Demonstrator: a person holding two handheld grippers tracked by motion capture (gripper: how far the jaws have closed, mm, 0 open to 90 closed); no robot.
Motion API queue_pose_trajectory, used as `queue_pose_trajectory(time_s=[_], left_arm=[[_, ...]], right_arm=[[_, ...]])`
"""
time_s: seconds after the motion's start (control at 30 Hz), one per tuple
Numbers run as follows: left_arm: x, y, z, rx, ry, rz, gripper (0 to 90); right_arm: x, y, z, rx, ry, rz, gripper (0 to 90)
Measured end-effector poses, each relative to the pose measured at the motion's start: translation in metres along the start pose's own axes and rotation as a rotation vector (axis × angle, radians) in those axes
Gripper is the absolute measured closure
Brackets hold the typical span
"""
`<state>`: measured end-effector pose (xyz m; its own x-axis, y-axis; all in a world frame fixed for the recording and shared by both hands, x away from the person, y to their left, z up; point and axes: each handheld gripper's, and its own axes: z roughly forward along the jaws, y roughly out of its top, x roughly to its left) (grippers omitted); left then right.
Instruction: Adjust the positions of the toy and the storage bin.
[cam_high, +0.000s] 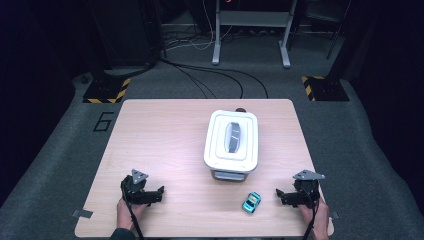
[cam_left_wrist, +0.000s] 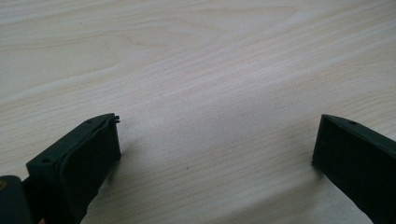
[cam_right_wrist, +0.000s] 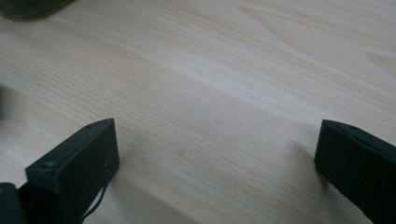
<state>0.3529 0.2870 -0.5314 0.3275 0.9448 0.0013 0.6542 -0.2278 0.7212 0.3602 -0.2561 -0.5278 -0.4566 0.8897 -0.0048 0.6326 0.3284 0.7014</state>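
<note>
Pale wood-grain table (cam_high: 165, 130), left gripper (cam_high: 161, 192) low near the front-left edge, jaws spread wide with bare tabletop between them in the left gripper view (cam_left_wrist: 215, 140), nothing pinched. White lidded box (cam_high: 231, 142) with a dark handle recess in the lid, right of table centre and well apart from both grippers; small teal toy car (cam_high: 251, 202) just in front of the box, near the front edge. Right gripper (cam_high: 279, 195) just beside the car on its right, not touching, jaws spread wide over bare wood (cam_right_wrist: 215, 140), holding nothing.
</note>
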Motion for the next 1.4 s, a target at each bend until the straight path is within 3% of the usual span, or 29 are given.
queue_pose_trajectory(time_s=[0.17, 0.33, 0.37, 0.5, 0.6, 0.87, 0.9, 0.97, 1.23, 1.4], left_arm=[[0.000, 0.003, -0.001, 0.018, -0.014, 0.017, 0.8], [-0.004, 0.012, -0.007, 0.037, -0.055, 0.045, 0.1], [-0.006, 0.019, -0.012, 0.029, -0.081, 0.049, 0.1], [-0.011, 0.033, -0.020, 0.013, -0.104, 0.046, 0.3], [-0.015, 0.040, -0.023, 0.001, -0.098, 0.054, 0.7], [-0.032, 0.071, -0.033, -0.012, -0.136, 0.074, 0.8], [-0.036, 0.079, -0.036, -0.005, -0.156, 0.088, 0.8], [-0.040, 0.087, -0.039, -0.007, -0.156, 0.111, 0.7], [-0.054, 0.112, -0.046, -0.052, -0.170, 0.128, 0.8], [-0.067, 0.128, -0.048, -0.070, -0.175, 0.165, 0.8]], right_arm=[[0.000, 0.000, 0.000, -0.001, -0.003, 0.004, 0.0], [0.000, 0.000, 0.000, -0.001, -0.002, 0.004, 0.0], [0.000, 0.000, 0.000, -0.001, -0.003, 0.003, 0.0], [0.000, 0.000, 0.000, 0.000, -0.003, 0.004, 0.0], [0.000, 0.000, 0.000, -0.001, -0.003, 0.004, 0.0], [0.000, 0.000, 0.000, -0.002, -0.004, 0.005, 0.0], [0.000, 0.000, 0.000, -0.001, -0.004, 0.007, 0.0], [0.000, 0.000, 0.000, 0.000, -0.005, 0.008, 0.0], [0.000, 0.000, 0.000, -0.002, -0.005, 0.004, 0.0], [0.000, 0.000, 0.000, -0.002, -0.006, 0.005, 0.0]])
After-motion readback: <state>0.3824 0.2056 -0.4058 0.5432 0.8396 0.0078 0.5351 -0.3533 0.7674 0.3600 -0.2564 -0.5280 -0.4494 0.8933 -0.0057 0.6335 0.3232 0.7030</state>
